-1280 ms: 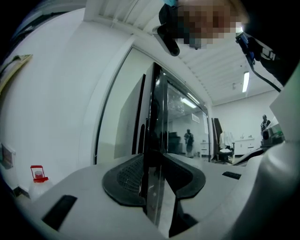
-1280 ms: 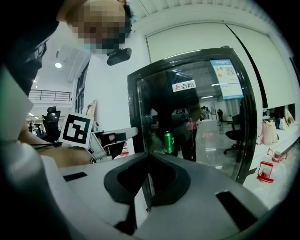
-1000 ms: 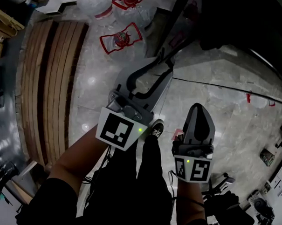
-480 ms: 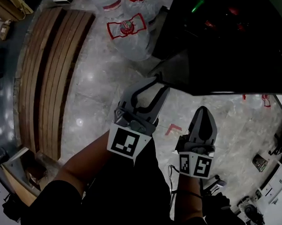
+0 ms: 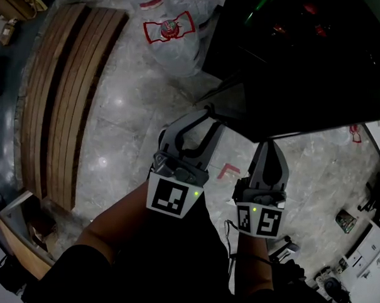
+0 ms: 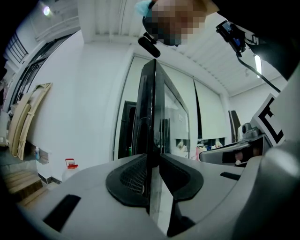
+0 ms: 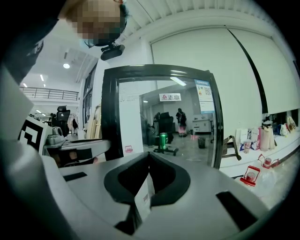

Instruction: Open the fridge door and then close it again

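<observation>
The fridge door [image 5: 300, 80], dark glass in a black frame, stands swung out over the floor at the upper right of the head view. My left gripper [image 5: 206, 113] reaches level to the door's free edge. In the left gripper view that edge [image 6: 151, 112] runs upright between the pads, which are closing and touch it on both sides; my left gripper [image 6: 153, 161] holds the door there. My right gripper [image 5: 269, 147] is shut on nothing, its tip just under the door's lower edge. The right gripper view shows my right gripper [image 7: 149, 155] facing the glass pane [image 7: 164, 117].
A slatted wooden bench [image 5: 62, 103] runs along the left. Large water bottles with red caps [image 5: 169, 32] stand on the marble floor by the fridge's foot. A red corner mark [image 5: 228, 171] is on the floor between the grippers. Small clutter [image 5: 344, 219] lies lower right.
Both grippers have moved up to the door. The left jaws have narrowed from wide open onto the door's edge. The door now overhangs the right gripper's tip.
</observation>
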`<state>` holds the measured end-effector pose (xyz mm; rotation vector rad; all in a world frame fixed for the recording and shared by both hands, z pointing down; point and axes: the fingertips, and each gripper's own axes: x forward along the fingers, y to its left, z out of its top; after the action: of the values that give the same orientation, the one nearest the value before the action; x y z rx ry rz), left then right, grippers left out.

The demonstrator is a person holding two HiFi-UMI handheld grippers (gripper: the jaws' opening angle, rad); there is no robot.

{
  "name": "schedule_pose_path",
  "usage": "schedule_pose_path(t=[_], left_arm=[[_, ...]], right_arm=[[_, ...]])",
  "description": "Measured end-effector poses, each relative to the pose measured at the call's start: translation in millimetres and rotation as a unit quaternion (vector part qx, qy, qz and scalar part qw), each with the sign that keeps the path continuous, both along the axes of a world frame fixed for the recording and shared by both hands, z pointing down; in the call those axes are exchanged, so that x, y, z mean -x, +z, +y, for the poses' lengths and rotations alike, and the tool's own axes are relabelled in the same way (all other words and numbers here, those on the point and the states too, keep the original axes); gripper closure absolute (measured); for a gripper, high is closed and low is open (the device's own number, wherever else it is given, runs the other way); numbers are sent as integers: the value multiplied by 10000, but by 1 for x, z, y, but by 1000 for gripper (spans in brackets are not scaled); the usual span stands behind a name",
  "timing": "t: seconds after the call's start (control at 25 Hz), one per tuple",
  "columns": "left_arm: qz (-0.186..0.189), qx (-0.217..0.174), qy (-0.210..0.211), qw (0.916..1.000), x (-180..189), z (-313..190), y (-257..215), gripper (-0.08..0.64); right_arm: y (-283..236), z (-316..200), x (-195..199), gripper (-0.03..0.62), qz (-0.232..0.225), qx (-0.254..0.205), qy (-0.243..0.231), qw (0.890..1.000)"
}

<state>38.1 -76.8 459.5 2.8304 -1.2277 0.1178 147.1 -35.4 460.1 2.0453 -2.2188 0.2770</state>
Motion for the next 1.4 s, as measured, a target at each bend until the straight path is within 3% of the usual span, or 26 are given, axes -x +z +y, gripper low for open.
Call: schedule_pose_path(t=[0.8, 1.08, 1.4], left_arm=[[-98, 67, -154, 9998, 6, -23, 3, 466], [-187, 52, -30, 9998, 7, -57, 3, 457], [61, 171, 266, 9995, 4, -115, 0, 449]], right_arm=[[-4, -17, -1, 577, -98, 3, -84, 9999], [-10, -40, -4, 577, -67, 29, -32, 10000], [-20, -77, -1, 577, -52, -34, 72, 10000]])
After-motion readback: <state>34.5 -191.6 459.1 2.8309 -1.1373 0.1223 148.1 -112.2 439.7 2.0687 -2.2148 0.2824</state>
